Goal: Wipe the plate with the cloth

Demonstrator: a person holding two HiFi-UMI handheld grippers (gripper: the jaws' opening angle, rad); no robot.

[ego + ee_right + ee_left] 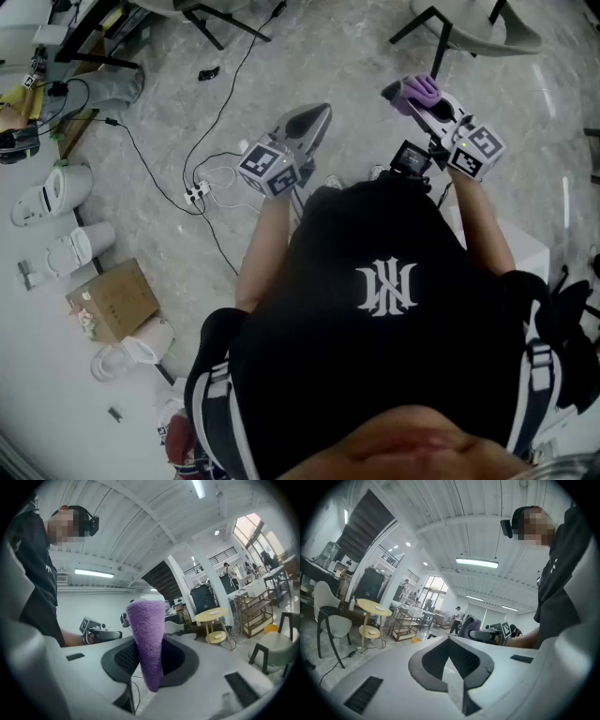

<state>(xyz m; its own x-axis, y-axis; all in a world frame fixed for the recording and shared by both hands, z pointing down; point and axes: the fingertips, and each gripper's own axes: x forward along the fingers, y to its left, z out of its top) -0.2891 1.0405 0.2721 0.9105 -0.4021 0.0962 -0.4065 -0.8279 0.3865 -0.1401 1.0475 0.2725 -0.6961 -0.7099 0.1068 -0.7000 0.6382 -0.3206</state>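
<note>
The right gripper [150,663] is clamped on the purple cloth [146,634]. The cloth stands as a folded wad between the dark pads and pokes out past the tips (from the head view it is a purple tuft at that gripper's front end). The left gripper [449,643] holds nothing, and its jaws are pressed together tip to tip. Both grippers are held out in front of the person's chest, close to level. They are side by side but apart, and each has its marker cube [268,169] on the end nearer the hands. Each gripper view catches the other gripper across the gap. Below them lies a pale marbled floor [169,84], where black cables [155,173] run to a white power strip [195,194]. A cardboard box [114,300] sits farther to the left. Out in the room stand a round yellow table [372,607] and a white chair [332,620] with dark legs.
</note>
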